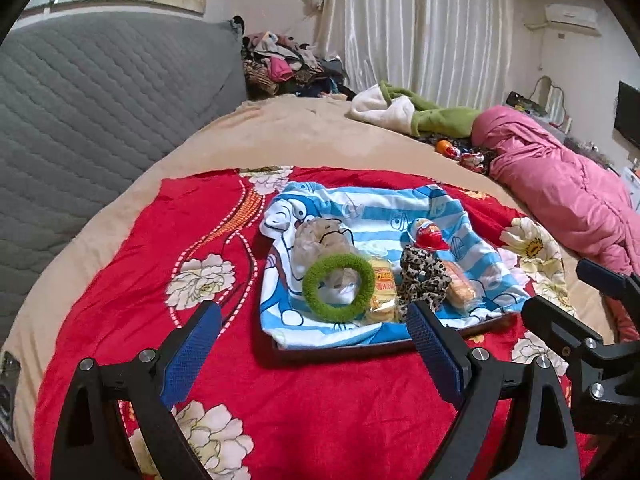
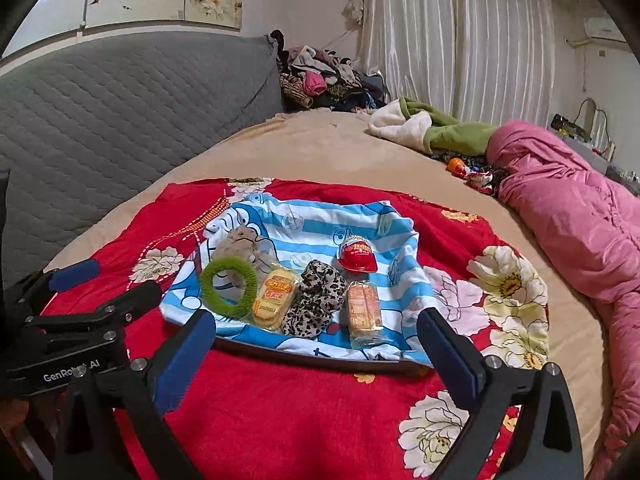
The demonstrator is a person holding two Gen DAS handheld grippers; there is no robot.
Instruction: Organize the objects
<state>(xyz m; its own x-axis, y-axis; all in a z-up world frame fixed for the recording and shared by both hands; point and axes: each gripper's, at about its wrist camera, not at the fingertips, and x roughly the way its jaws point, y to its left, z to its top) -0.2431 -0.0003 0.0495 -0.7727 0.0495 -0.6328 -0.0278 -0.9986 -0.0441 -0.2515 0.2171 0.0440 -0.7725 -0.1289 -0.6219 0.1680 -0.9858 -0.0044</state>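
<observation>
A tray (image 1: 360, 350) (image 2: 304, 356) covered by a blue-striped cartoon towel (image 1: 372, 204) (image 2: 320, 216) lies on a red flowered cloth on the bed. On it lie a green fuzzy ring (image 1: 338, 286) (image 2: 229, 286), a beige scrunchie (image 1: 320, 236) (image 2: 240, 240), a leopard scrunchie (image 1: 422, 280) (image 2: 316, 300), two wrapped snack cakes (image 1: 382, 292) (image 2: 276, 296) (image 2: 362, 306) and a red egg-shaped toy (image 1: 430, 236) (image 2: 358, 258). My left gripper (image 1: 316, 348) (image 2: 104, 284) is open and empty before the tray's near edge. My right gripper (image 2: 316, 352) (image 1: 568, 296) is open and empty beside it.
A grey quilted headboard (image 1: 100, 120) stands at the left. A pink quilt (image 1: 560, 184), a green and white blanket (image 1: 420, 112) and small toys (image 1: 456, 152) lie at the far right of the bed. A heap of clothes (image 1: 288, 64) sits by the curtains.
</observation>
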